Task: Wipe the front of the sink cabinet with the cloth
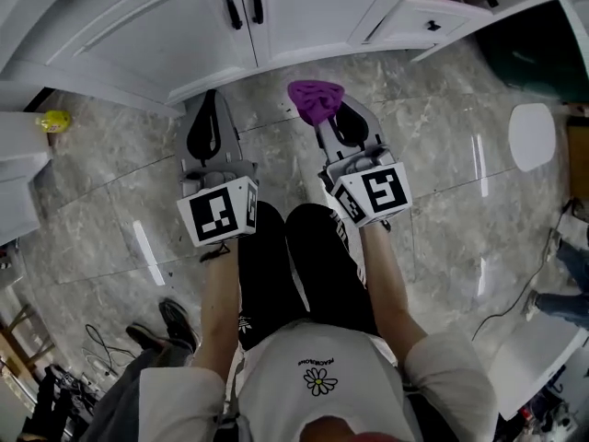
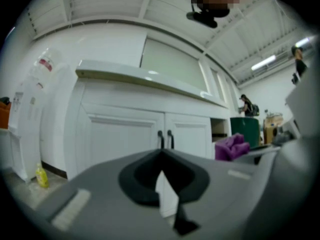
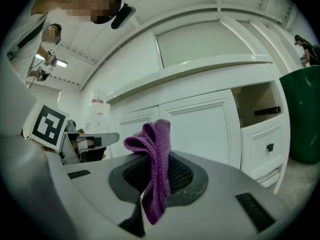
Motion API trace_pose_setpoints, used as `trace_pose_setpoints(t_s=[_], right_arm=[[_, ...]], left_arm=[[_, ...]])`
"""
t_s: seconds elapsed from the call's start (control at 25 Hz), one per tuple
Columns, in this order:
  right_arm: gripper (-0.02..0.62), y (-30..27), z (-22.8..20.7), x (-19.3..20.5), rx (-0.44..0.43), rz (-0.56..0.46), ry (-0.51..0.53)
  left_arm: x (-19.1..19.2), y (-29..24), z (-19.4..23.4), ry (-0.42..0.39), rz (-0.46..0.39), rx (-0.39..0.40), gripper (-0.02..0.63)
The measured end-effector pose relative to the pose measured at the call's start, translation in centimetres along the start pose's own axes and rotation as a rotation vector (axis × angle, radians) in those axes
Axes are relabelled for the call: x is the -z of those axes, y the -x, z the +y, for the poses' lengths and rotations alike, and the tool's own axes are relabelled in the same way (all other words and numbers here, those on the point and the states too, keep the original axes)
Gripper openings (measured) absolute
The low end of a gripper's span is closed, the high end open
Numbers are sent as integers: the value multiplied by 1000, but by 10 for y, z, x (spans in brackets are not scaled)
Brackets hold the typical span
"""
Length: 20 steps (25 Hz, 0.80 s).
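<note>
Purple knit cloth point(image 1: 316, 100) is bunched and pinched between the right gripper's point(image 3: 152, 181) jaws, with folds sticking up past the tips, off the floor. White sink cabinet point(image 1: 156, 21) stands just ahead, not touching the cloth. Its two paneled doors are closed, with paired black handles point(image 1: 242, 5) at the centre seam.

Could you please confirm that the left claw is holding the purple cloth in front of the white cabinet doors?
Not quite: the right claw, not the left, holds the purple cloth in front of the white cabinet doors; the right gripper view shows it. The left claw is shut, empty.
</note>
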State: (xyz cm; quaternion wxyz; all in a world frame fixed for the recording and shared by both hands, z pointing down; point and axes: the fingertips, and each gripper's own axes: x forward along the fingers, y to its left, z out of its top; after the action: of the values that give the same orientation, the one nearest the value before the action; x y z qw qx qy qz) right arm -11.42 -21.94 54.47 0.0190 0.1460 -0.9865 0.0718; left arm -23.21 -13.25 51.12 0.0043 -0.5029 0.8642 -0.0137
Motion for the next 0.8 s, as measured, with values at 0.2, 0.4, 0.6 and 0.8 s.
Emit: trace_pose_setpoints(t_s=[0.2,0.4,0.6,0.8], right_arm=[[56,30,25,-119,21,68,-56],[57,60,54,-295,44,58,-46],[57,86,59,-445,129,-35,1],[57,133,53,-504,204,-97,-1]], left_arm=[[-143,13,-15,38,6,23,5],[-319,30,-35,41,16,93,5],[-449,36,-57,35,-24,183,5],[-506,45,-94,47,-80,241,5]])
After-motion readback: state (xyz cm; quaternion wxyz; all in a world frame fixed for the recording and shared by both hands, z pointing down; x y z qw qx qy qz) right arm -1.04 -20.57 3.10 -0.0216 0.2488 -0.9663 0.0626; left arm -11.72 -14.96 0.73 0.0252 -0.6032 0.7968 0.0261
